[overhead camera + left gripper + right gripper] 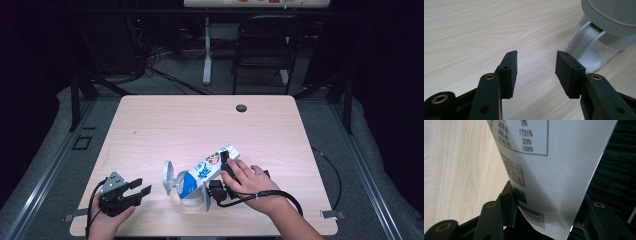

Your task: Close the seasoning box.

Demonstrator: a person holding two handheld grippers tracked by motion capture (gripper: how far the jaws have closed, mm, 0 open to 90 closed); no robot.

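Carton [212, 166] tilts spout-down into a clear lidded jug [187, 187] near the table's [200, 120] front edge, clamped by the right gripper [544, 215]. Probably light, crushable cardboard; grip its flat sides gently. Left gripper [536, 72] rests nearby, jaws apart, empty.

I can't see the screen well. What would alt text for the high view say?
A person's right hand tips a milk carton, clamped in the right gripper, over a clear pitcher with its lid flipped open, on a light wooden table. The left gripper rests open near the table's front left; a dark chair stands behind.
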